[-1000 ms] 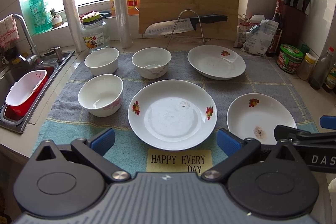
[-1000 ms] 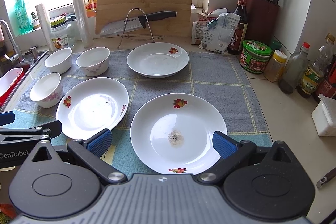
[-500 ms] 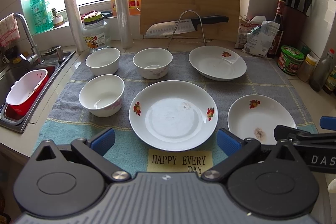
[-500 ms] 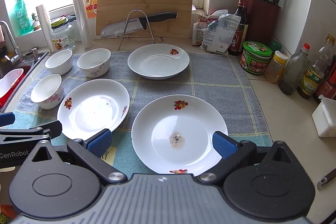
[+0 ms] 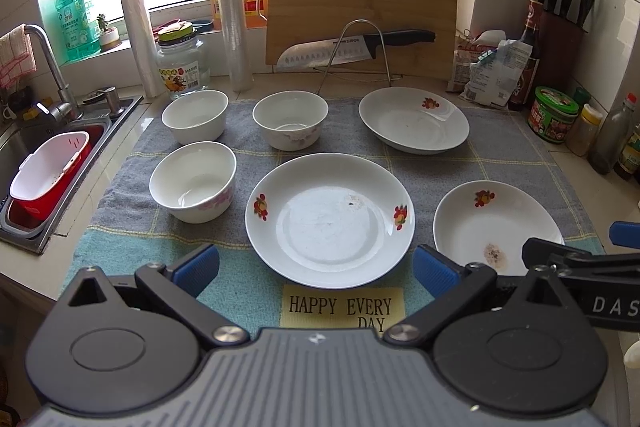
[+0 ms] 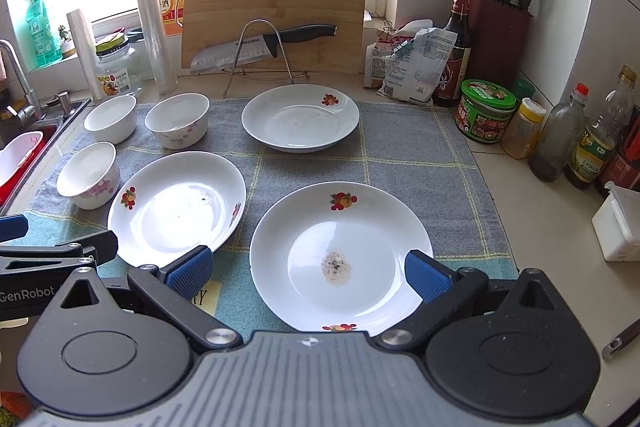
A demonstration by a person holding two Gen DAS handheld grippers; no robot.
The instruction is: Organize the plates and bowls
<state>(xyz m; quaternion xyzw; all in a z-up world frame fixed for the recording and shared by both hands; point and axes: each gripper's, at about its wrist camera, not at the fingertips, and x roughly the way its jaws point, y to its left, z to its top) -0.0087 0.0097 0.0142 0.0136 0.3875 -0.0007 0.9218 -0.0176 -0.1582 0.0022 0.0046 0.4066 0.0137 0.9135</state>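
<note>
White plate (image 6: 340, 255) between open jaws

Barely any change. Left wrist view: whole scene slid slightly toward 6 o'clock in frame; centre plate (image 5: 329, 219) and cutting board (image 5: 362, 9) sit a touch lower, so the left gripper (image 5: 316, 264) tipped or rose slightly. Right wrist view: same small drift toward 6 o'clock; near plate (image 6: 341, 255) lower and a bit right between the right gripper (image 6: 307, 274) fingers. Dishes unmoved relative to each other.
</note>
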